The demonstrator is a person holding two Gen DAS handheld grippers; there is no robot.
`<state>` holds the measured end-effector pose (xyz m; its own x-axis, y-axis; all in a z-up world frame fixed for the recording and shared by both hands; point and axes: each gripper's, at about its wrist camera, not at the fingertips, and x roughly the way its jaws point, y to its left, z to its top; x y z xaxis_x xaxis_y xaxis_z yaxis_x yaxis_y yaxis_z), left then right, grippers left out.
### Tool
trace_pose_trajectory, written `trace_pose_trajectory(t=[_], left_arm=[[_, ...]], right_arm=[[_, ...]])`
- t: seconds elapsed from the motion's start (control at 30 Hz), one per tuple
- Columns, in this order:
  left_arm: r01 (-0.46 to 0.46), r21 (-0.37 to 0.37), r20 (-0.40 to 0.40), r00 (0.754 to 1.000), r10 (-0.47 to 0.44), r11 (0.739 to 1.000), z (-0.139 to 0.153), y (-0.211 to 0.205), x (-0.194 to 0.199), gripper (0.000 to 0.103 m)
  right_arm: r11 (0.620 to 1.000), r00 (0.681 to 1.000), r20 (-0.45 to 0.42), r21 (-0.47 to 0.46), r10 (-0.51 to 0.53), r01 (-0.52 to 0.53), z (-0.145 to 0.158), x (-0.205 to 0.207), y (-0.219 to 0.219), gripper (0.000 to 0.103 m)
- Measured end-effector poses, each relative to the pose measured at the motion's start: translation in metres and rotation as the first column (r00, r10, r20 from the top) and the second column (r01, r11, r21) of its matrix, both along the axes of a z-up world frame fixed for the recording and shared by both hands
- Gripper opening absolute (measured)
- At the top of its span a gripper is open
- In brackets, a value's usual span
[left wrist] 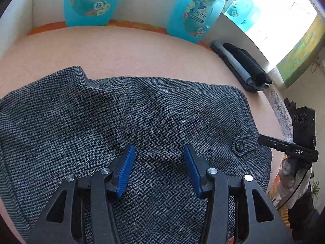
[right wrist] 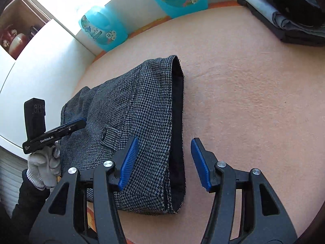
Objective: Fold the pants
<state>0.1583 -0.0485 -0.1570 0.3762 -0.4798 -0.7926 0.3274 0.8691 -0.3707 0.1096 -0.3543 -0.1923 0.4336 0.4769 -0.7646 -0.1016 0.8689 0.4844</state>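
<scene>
Grey houndstooth pants lie folded on the peach table cover. They also show in the right wrist view, with the dark-lined waistband edge to the right and a buttoned tab. My left gripper is open and empty, hovering over the pants' middle. My right gripper is open and empty, above the pants' near right edge. The right gripper's body shows at the right in the left wrist view. The left gripper's body shows at the left in the right wrist view.
Two blue detergent bottles stand at the table's far edge against the white wall. A stack of folded dark clothes lies at the far right, also in the right wrist view. Bare peach cover lies right of the pants.
</scene>
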Motion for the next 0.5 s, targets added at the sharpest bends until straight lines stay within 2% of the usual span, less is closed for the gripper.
trace_pose_trajectory(t=[0.13,0.33,0.43,0.5], left_arm=[[-0.022,-0.035,0.015,1.000,0.022,0.999,0.009,0.005,-0.003,0.047],[-0.027,-0.052,0.046,0.998,0.029,0.998,0.021,0.005,-0.005,0.047],[0.006,-0.044,0.054,0.999,-0.004,0.999,0.021,-0.009,-0.009,0.047],[0.035,-0.031,0.048,0.998,-0.034,0.999,0.017,-0.019,-0.012,0.047]], right_arm=[[1.000,1.000,0.002,0.016,0.003,-0.003,-0.006,-0.010,0.002,0.057],[0.996,0.997,0.028,0.052,0.067,-0.068,-0.008,-0.017,0.019,0.056],[0.995,0.997,0.029,0.069,0.066,-0.068,-0.009,-0.017,0.023,0.039],[0.991,0.999,0.023,0.120,0.049,-0.051,-0.008,-0.017,0.018,0.022]])
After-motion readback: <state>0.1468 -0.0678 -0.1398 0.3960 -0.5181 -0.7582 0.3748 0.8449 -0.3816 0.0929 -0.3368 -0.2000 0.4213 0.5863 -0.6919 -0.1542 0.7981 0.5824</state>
